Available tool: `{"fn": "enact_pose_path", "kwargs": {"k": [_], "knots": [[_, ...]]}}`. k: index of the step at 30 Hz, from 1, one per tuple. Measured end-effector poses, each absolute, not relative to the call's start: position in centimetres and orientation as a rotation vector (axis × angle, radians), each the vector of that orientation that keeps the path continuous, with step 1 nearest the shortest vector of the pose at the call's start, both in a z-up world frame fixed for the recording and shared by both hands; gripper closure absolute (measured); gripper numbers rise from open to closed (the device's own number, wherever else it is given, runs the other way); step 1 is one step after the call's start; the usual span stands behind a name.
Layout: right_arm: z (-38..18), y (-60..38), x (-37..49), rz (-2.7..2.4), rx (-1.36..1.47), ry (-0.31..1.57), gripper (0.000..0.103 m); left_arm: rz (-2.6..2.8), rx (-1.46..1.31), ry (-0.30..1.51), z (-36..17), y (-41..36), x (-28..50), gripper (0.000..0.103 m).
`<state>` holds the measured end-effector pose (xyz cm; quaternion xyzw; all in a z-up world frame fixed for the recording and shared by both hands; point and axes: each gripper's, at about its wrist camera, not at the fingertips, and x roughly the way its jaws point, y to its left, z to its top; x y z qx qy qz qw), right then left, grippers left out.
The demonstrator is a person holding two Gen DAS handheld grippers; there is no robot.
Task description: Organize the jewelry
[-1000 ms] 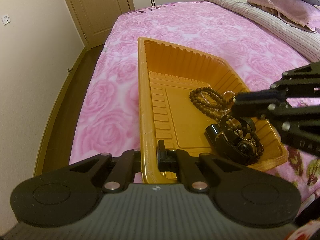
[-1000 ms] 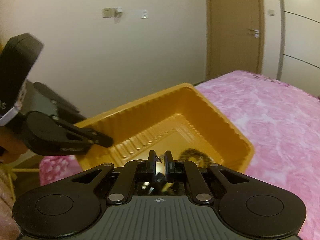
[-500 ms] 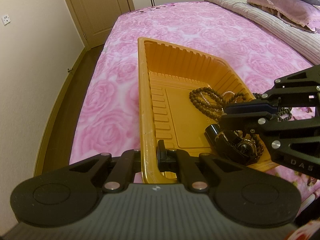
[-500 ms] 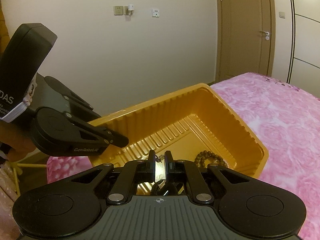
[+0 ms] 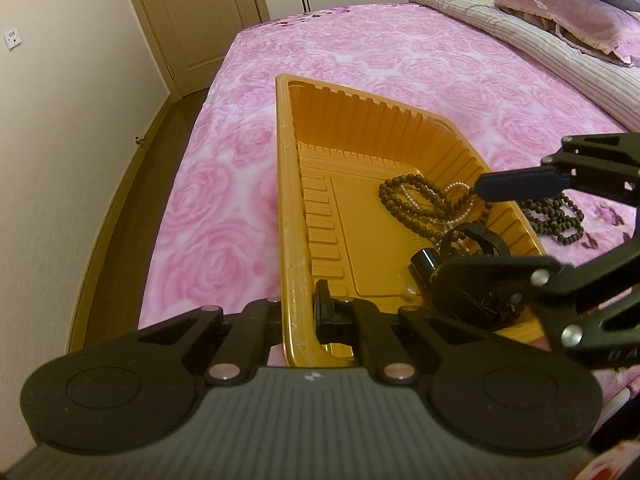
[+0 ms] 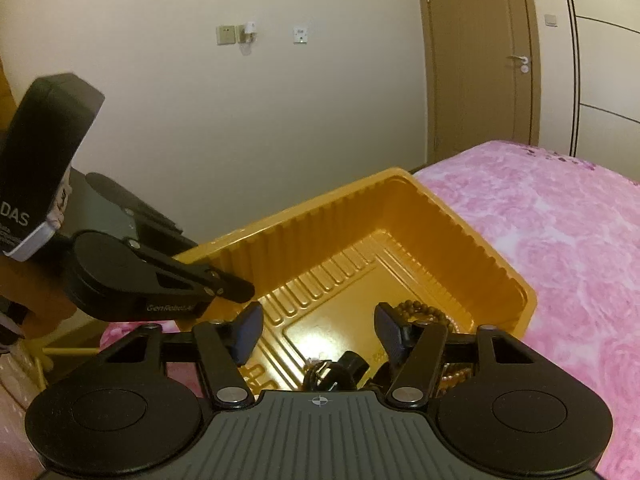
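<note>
Over the bed, right gripper spread wide, empty.

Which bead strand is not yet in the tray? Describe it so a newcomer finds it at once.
On the pink rose bedspread sits an orange tray. Just outside its right wall, beyond the open right gripper, lies a dark bead strand: the only jewelry resting on fabric, not in the tray.

The bed in its pink rose cover carries an orange tray at its near corner, dark beads just beside it, and pillows at the far edge.
</note>
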<state>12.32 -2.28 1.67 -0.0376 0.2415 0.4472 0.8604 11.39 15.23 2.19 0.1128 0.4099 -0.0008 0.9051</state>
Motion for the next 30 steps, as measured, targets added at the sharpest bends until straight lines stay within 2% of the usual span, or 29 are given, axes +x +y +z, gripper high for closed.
{"fn": "enact_pose_path", "kwargs": {"k": [10,22,26,30], "knots": [[1.3,-6.9,12.1,0.806,-0.041,0.516,0.042,-0.002,0.232,0.845,2.2,15.1,11.4,0.099],[-3.5,-17.8,11.8,0.444,0.028,0.661,0.044,-0.001,0.233,0.843,2.3,15.0,11.3,0.100],[-4.0,-19.2,12.1,0.415,0.001,0.667,0.065,0.000,0.232,0.843,2.3,15.0,11.3,0.100],[-4.6,-18.4,13.4,0.421,-0.042,0.678,0.078,-0.001,0.233,0.843,2.3,15.0,11.3,0.100]]}}
